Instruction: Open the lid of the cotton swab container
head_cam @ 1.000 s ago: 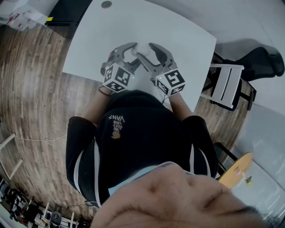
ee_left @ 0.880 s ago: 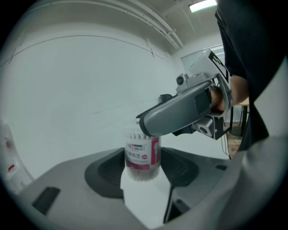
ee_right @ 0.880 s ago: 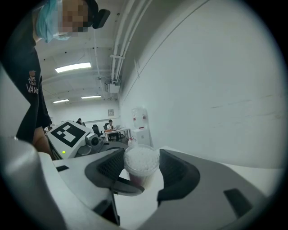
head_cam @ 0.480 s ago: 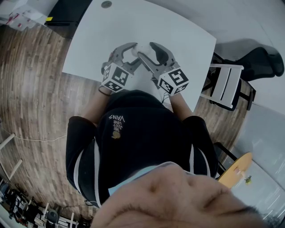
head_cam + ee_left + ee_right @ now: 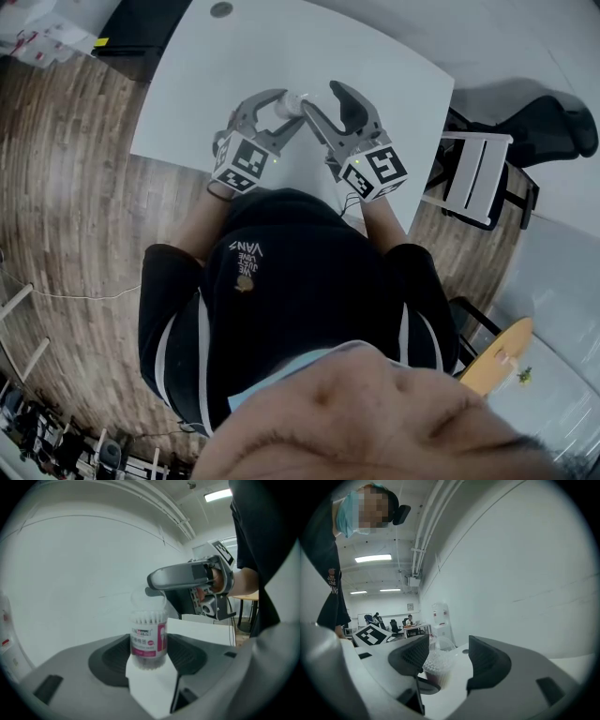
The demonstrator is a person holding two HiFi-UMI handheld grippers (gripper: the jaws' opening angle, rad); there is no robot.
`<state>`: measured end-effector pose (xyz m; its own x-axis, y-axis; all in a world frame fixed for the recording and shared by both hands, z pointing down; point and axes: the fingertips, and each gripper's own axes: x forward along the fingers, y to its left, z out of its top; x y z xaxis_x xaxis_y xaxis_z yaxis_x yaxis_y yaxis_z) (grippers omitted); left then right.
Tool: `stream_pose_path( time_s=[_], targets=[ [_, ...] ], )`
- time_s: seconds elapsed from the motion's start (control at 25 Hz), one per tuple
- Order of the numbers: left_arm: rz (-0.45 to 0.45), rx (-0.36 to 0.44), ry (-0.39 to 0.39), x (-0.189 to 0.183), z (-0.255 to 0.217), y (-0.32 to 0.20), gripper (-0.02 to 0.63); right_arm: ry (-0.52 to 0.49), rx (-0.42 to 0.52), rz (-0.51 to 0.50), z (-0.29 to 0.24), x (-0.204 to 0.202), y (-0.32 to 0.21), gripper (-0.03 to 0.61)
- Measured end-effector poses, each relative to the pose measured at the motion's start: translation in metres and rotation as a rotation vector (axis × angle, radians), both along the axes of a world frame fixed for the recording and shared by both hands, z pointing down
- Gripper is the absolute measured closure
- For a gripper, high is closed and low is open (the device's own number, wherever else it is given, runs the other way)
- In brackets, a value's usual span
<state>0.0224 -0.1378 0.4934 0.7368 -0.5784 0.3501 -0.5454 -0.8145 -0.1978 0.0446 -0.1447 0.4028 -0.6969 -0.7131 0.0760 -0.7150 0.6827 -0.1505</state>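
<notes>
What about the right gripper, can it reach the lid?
Probably yes. The right gripper is open, the lid sits just ahead of its jaws, and the left gripper holds the container lower down.

The black shirt [image 5: 246, 251] reads "VANS"; the label on the cotton swab container [image 5: 148, 641] is unreadable.

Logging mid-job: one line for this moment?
left gripper: holds cotton swab container | right gripper: open at its top | lid: state unclear

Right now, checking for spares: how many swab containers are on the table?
1. The container stands upright on the table, held in the left gripper's jaws. The person's body hides part of the near edge, so another could sit there.
</notes>
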Motion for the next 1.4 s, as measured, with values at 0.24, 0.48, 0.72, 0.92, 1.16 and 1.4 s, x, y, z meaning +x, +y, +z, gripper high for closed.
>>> stream_pose_path(
  time_s=[0.24, 0.48, 0.72, 0.92, 1.16, 1.4],
  targets=[
    [-0.015, -0.010, 0.009, -0.004, 0.002, -0.003, 0.362, 0.008, 0.013, 0.079, -0.003, 0.023, -0.009, 0.324],
    [-0.023, -0.007, 0.026, -0.007, -0.002, -0.006, 0.362, 0.025, -0.001, 0.140, 0.003, 0.039, -0.017, 0.324],
    [-0.020, -0.010, 0.034, -0.006, -0.003, -0.003, 0.362, 0.058, -0.018, 0.180, 0.014, 0.051, -0.023, 0.324],
    [-0.001, 0.008, 0.038, -0.005, -0.013, -0.002, 0.362, 0.069, -0.039, 0.197, 0.022, 0.055, -0.025, 0.324],
    [-0.003, 0.005, 0.037, -0.005, -0.010, 0.001, 0.362, 0.066, -0.047, 0.201, 0.025, 0.057, -0.023, 0.324],
    [-0.010, -0.002, 0.032, -0.006, -0.009, 0.000, 0.362, 0.053, -0.031, 0.192, 0.019, 0.053, -0.020, 0.324]
  ],
)
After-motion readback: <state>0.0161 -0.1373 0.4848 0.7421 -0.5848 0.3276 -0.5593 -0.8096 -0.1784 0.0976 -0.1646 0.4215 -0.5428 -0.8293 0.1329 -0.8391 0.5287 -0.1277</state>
